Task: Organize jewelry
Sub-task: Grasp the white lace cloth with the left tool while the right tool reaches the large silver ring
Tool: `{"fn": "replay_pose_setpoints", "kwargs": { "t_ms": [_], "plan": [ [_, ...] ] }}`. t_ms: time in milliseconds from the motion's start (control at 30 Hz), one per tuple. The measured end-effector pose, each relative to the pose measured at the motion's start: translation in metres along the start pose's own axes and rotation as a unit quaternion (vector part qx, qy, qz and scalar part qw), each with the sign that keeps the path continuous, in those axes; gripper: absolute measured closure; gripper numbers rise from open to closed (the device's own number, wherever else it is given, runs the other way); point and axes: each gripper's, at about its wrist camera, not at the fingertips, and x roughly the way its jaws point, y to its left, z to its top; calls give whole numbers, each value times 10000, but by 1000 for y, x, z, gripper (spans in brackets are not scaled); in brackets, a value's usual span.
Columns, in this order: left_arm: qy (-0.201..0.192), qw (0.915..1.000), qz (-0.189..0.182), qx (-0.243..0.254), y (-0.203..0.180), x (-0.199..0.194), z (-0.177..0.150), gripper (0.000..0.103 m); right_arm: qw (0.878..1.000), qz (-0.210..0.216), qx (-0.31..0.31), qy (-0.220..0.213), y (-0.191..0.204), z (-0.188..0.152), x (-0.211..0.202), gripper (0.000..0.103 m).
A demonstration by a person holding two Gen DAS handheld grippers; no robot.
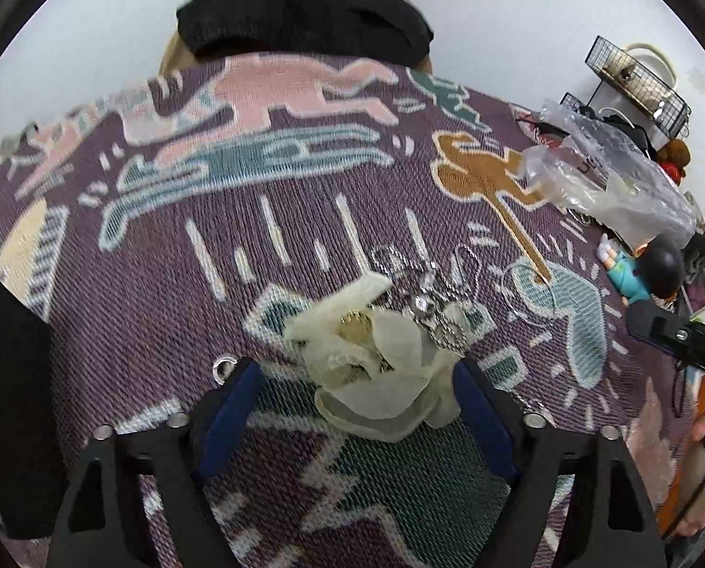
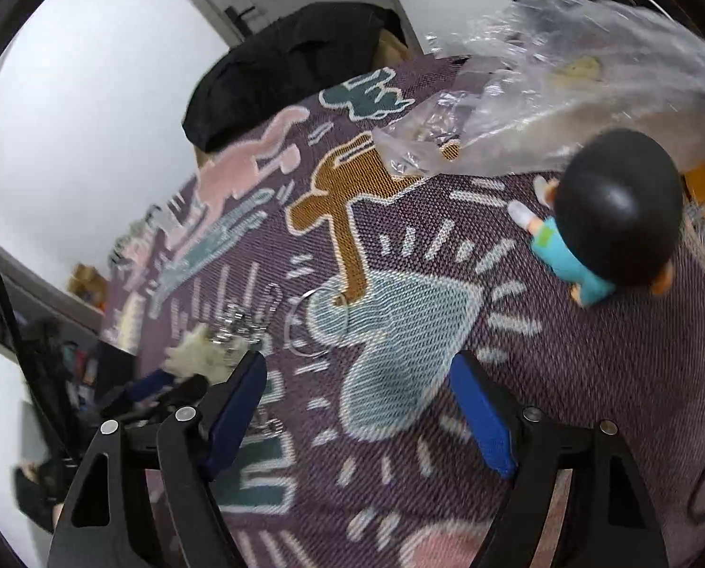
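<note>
— Purple woven cloth (image 1: 130, 255) with pink, teal and mustard figures covers the whole worktop. What's lying on it?

— Near the middle, a cream gauze pouch (image 1: 376, 369), crumpled, with something gold showing through its folds. Silver chains and rings (image 1: 428, 293) lie tangled just beyond it, touching its far edge. One thin wire hoop (image 1: 530, 298) sits apart to the right, over the pale blue patch, and a small clear ring (image 1: 224, 363) rests by the left blue finger.

— And the left gripper (image 1: 359, 378)?

— Its jaws are spread wide, one blue finger on either side of the pouch. The right-hand one is at the fabric's edge; whether it presses on it I cannot tell. Nothing is gripped.

— The right gripper (image 2: 359, 378)?

— Also released, jaws apart, held over the pale blue shape with nothing between them. From its camera the hoop (image 2: 317, 324) lies just ahead of the fingers, and the pouch (image 2: 201, 355) and chains (image 2: 241, 324) are off to the left.

— Anything else around?

— A crinkled clear plastic bag (image 2: 518, 94) at the far right of the cloth, a toy figure (image 2: 608, 222) with a black head and teal shirt lying near it, and a black garment (image 1: 305, 14) heaped at the far end.
</note>
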Motion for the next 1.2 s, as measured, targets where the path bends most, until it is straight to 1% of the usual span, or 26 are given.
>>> {"fn": "replay_pose_setpoints", "kwargs": {
  "t_ms": [33, 67, 100, 133, 167, 233, 300, 367, 533, 767, 900, 1033, 1133, 1167, 1200],
  "plan": [
    [-10, 9999, 66, 79, -1, 0, -1, 35, 9999, -47, -90, 34, 2, 1, 4, 23],
    [-46, 9998, 131, 153, -1, -1, -1, 48, 9998, -61, -165, 66, 4, 2, 8, 23],
    [-49, 9997, 139, 176, -1, -1, -1, 73, 9996, -75, -239, 91, 6, 3, 12, 23],
    [-16, 9998, 131, 155, 2, -1, 0, 86, 9993, -140, -321, 114, 8, 3, 15, 23],
    [41, 10000, 38, 76, 6, -1, 1, 100, 9989, -222, -402, 135, 10, 3, 18, 23],
    [25, 9999, -142, -41, 13, -6, 2, 101, 9971, -363, -642, 187, 17, 3, 25, 23],
    [-121, 9999, -110, 3, 14, -15, 2, 102, 9959, -385, -788, 220, 22, 4, 28, 23],
    [-218, 9996, -204, -8, 16, -25, 3, 102, 9943, -440, -942, 239, 28, 4, 32, 23],
    [-509, 9983, -275, -37, 22, -54, 8, 102, 9882, -648, -1358, 285, 42, 1, 43, 23],
    [-881, 9956, -225, -224, 36, -88, 11, 102, 9794, -916, -1770, 340, 51, 3, 57, 23],
    [-989, 9944, -170, -329, 45, -99, 8, 102, 9719, -1115, -2046, 342, 58, 5, 66, 23],
    [-1025, 9939, -151, -383, 53, -104, 4, 102, 9684, -1098, -2212, 349, 67, 5, 71, 23],
    [-1061, 9935, -175, -378, 56, -107, 3, 102, 9698, -1068, -2167, 321, 66, 5, 71, 23],
    [-1073, 9934, -180, -375, 57, -108, 2, 102, 9698, -1047, -2181, 301, 66, 4, 70, 24],
    [-1082, 9932, -190, -376, 58, -109, 2, 102, 9698, -1026, -2194, 282, 67, 3, 70, 29]
  ]
}}
